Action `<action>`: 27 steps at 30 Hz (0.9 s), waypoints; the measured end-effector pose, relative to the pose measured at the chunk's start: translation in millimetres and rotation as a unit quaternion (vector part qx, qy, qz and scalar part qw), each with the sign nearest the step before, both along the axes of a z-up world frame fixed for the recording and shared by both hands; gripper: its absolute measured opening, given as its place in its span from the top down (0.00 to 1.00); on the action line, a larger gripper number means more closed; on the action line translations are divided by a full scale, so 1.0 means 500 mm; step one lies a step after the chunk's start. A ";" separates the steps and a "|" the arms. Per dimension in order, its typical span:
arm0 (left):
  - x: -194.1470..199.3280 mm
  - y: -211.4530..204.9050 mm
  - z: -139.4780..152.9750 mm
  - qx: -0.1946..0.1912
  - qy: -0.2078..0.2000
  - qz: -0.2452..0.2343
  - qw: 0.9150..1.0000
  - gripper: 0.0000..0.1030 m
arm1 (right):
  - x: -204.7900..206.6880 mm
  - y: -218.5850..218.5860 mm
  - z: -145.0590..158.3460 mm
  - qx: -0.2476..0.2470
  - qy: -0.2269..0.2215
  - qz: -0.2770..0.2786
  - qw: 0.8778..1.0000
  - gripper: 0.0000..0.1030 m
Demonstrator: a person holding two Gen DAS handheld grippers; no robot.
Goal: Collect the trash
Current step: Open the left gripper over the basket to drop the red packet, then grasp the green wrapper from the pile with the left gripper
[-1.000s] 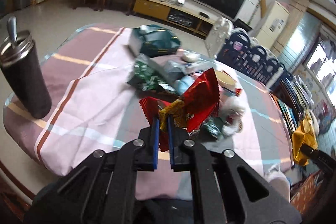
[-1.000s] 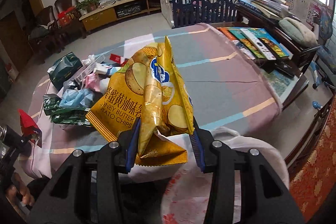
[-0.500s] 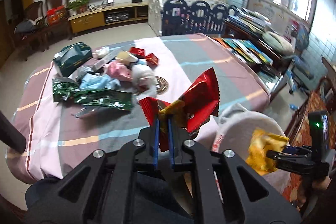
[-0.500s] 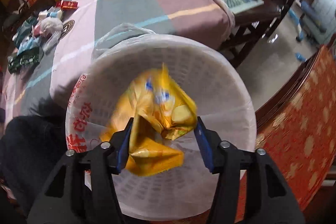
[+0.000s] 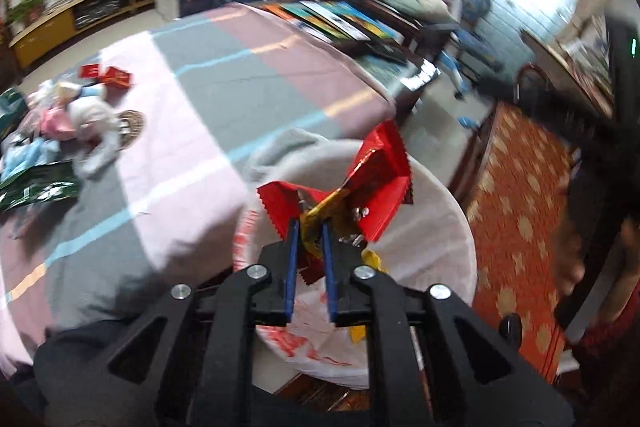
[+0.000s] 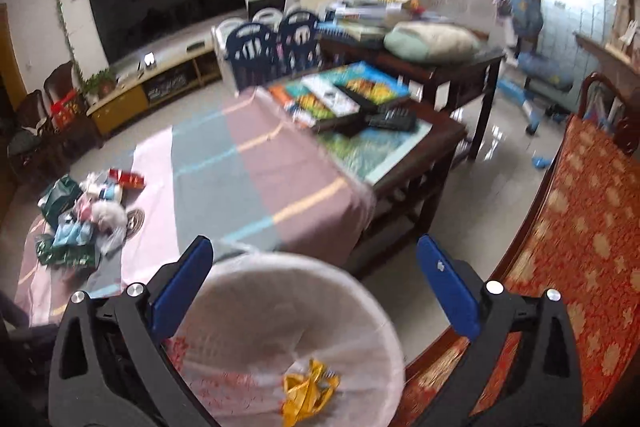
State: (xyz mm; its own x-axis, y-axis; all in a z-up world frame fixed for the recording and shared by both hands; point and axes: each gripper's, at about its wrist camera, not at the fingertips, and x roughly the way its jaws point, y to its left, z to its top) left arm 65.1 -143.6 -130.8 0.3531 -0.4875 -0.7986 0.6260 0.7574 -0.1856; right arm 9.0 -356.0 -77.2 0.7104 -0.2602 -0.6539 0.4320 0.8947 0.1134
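My left gripper (image 5: 308, 227) hangs over the white bag-lined bin (image 5: 452, 211). Its jaws are opening, with crumpled red wrappers (image 5: 380, 179) and a yellow one still standing between the pads. My right gripper (image 6: 314, 247) is wide open and its jaws are still opening, above the same bin (image 6: 256, 303); nothing is between its fingers. The yellow chip bag (image 6: 308, 391) lies inside the bin. A pile of trash (image 5: 60, 131) remains on the striped tablecloth (image 5: 224, 75) to the left, also seen from the right wrist as the trash pile (image 6: 80, 223).
The bin stands off the table's near corner. A bench with a red patterned cushion (image 6: 580, 227) runs along the right. A low dark table with books (image 6: 352, 99) sits beyond the tablecloth. A fenced playpen (image 6: 272, 43) and TV cabinet are farther back.
The left gripper swung right from the table to over the bin, wrappers still in it. The right gripper let the chip bag drop into the bin, spread wide and tilted up.
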 end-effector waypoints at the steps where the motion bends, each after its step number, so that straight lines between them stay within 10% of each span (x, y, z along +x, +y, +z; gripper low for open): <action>1: -0.010 -0.015 -0.006 0.007 -0.001 -0.012 1.000 0.60 | -0.001 -0.003 0.007 -0.012 -0.003 -0.005 1.000 0.03; 2: -0.017 -0.025 -0.008 0.014 -0.008 -0.020 1.000 0.45 | -0.007 -0.008 0.012 -0.020 -0.006 -0.010 1.000 0.03; 9: -0.028 -0.013 0.008 0.026 -0.049 -0.003 0.998 0.22 | -0.027 -0.019 0.004 0.007 -0.040 -0.037 0.998 0.03; 16: 0.041 0.087 0.014 0.058 -0.075 0.127 0.987 0.21 | 0.003 0.015 -0.008 0.010 -0.002 0.000 1.000 0.03; 27: 0.270 0.472 -0.054 0.027 0.016 0.440 0.897 0.31 | 0.042 0.079 -0.044 0.040 0.044 0.058 0.997 0.03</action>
State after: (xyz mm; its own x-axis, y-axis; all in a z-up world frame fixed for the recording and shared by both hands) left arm 200.2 92.2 -157.5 0.5583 0.0080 -0.8296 -0.2239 0.9643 -0.1414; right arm 29.9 -316.5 -99.2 0.6722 -0.1234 -0.7300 0.3372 0.9289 0.1535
